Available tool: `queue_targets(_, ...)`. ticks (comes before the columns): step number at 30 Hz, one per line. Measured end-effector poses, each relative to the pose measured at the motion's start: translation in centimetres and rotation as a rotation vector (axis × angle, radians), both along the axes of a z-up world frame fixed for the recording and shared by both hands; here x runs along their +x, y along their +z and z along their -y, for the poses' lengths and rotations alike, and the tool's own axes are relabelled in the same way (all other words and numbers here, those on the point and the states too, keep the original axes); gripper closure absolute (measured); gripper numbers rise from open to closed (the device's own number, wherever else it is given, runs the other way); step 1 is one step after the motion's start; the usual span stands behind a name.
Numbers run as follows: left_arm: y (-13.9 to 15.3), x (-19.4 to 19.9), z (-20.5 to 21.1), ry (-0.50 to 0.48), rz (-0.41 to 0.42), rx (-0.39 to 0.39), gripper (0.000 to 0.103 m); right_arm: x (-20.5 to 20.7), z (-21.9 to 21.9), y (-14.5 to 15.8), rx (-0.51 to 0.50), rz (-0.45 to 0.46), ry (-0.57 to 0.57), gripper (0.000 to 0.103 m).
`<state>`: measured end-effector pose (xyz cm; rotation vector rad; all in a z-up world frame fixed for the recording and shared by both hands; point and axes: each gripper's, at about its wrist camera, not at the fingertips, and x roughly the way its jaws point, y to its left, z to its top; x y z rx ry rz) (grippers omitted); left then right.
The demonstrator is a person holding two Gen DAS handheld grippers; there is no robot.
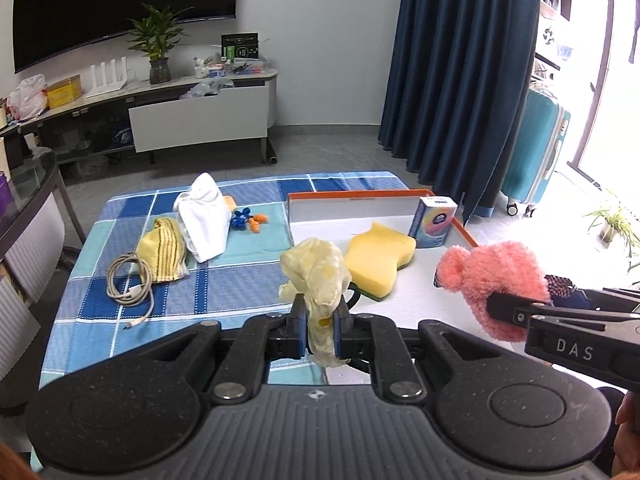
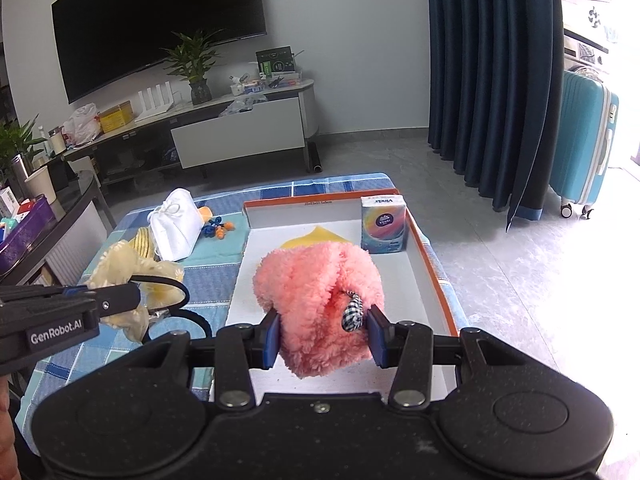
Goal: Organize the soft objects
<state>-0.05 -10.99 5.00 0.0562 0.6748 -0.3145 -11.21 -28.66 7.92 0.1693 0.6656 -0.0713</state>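
Observation:
My left gripper [image 1: 320,322] is shut on a pale yellow cloth [image 1: 316,270] and holds it above the table near the tray's left edge; the cloth also shows in the right wrist view [image 2: 132,268]. My right gripper [image 2: 324,334] is shut on a fluffy pink plush [image 2: 316,288] and holds it over the orange-rimmed white tray [image 2: 430,264]. The plush also shows in the left wrist view [image 1: 500,276]. In the tray [image 1: 320,202] lie a yellow sponge [image 1: 378,260] and a tissue pack [image 1: 434,222].
On the blue checked tablecloth [image 1: 224,292] left of the tray lie a white pouch [image 1: 204,220], a yellow striped cloth [image 1: 162,250], a coiled cable [image 1: 128,282] and small blue and orange toys [image 1: 248,220]. A glass table [image 1: 28,188] stands at the left.

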Motion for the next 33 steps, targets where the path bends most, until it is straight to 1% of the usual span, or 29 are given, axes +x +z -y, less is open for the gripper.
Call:
queue_targets(18, -1.1, 0.8, 4.1, -0.1, -0.022, 0.007, 0.088, 0.8, 2.9, -0.5, 0.007, -0.003, -0.048, 0.05)
queue_targets(33, -2.4, 2.6, 6.2, -0.153, -0.057, -0.012, 0.088, 3.8, 4.2, -1.6, -0.005, -0.031, -0.049, 0.049)
